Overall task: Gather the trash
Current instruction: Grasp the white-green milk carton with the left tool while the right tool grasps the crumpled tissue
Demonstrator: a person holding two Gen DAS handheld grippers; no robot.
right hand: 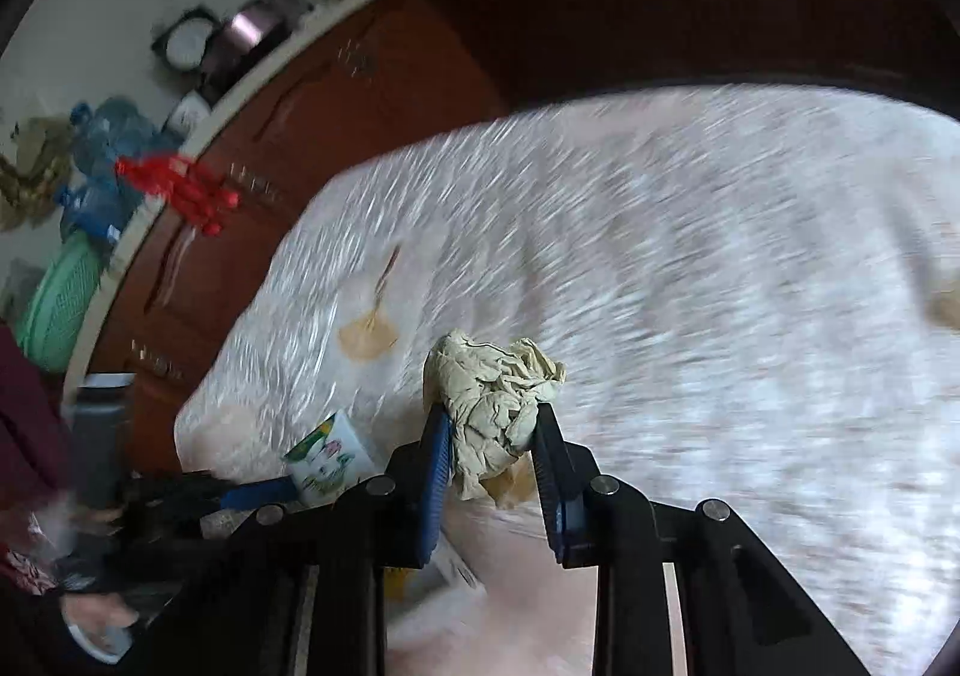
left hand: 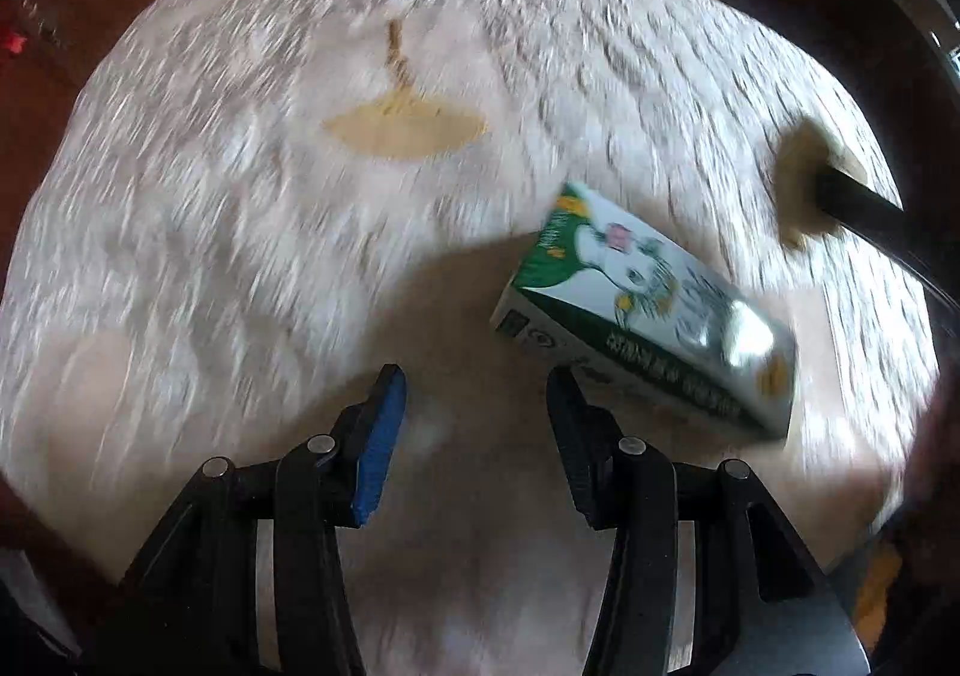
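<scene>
Crumpled paper wad [right hand: 495, 412] was pinched between the right gripper [right hand: 492, 424] jaws, lifted above the white tablecloth [right hand: 720, 286]. Green-white carton [left hand: 645, 316] lay on the cloth just right of the left gripper [left hand: 477, 382], jaws wide, empty. Best to shift left gripper right, straddle the carton's narrow sides, then close

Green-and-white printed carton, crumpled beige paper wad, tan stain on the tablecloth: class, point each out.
Green-and-white printed carton [left hand: 648, 310]: left wrist view, printed top face.
Crumpled beige paper wad [right hand: 492, 406]: right wrist view, creased middle.
Tan stain [left hand: 403, 128]: left wrist view, its centre.
</scene>
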